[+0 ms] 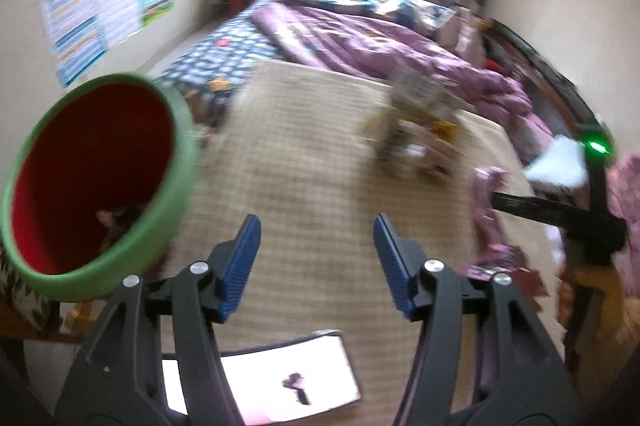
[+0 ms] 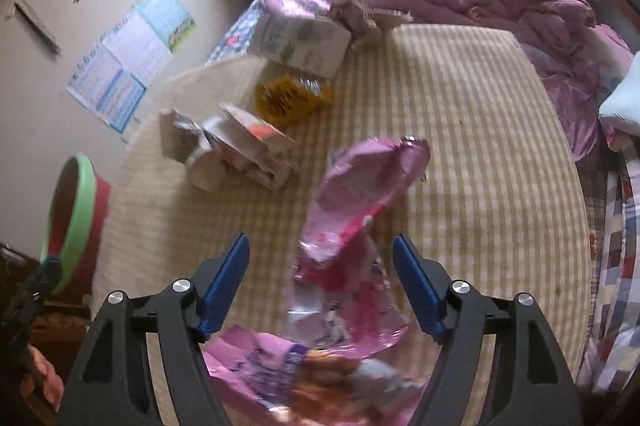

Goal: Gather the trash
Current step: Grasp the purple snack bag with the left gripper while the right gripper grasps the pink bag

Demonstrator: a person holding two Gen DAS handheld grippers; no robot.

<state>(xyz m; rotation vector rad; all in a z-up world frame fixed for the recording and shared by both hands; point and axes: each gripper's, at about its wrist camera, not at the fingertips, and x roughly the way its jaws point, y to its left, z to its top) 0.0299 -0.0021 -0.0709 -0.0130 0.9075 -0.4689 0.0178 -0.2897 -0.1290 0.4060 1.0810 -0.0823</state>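
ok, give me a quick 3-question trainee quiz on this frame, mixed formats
1. True or false: the right gripper is shut on the pink wrapper.
2. Multiple choice: the bin has A) a blue rim and yellow inside, B) a green rim and red inside, C) a black rim and white inside.
3. Fill in: the yellow packet lies just in front of the white ____.

Key: 1 false, both grippers are open, and the wrapper sits between the right gripper's fingers; 2 B; 3 carton.
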